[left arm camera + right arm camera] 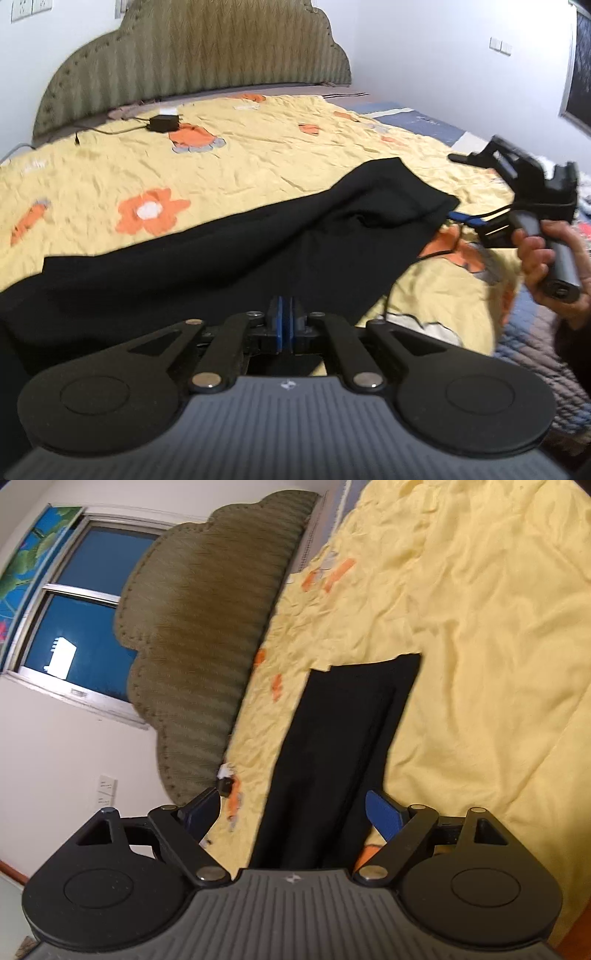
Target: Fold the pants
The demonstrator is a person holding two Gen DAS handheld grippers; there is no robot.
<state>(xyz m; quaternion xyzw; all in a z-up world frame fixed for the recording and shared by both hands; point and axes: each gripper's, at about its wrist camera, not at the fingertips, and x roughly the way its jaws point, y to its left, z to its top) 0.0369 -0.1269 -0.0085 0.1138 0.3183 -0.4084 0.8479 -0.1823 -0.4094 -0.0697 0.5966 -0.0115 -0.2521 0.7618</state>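
Note:
Black pants [229, 258] lie stretched across the yellow flowered bedspread [110, 177]. My left gripper [284, 321] is shut, its blue pads pressed together on the near edge of the pants, and the cloth rises in folds towards them. To the right a hand [535, 258] holds my right gripper [461, 188] at the far end of the pants. In the right wrist view that gripper [295, 812] is open, and the pants [343, 731] run away between its blue pads [384, 814] without touching them.
A padded olive headboard [199, 48] stands against the wall. A black power adapter [162, 123] with its cable lies near the head of the bed. A blue patterned quilt [535, 350] covers the bed's right side. A dark window [74, 627] is in the wall.

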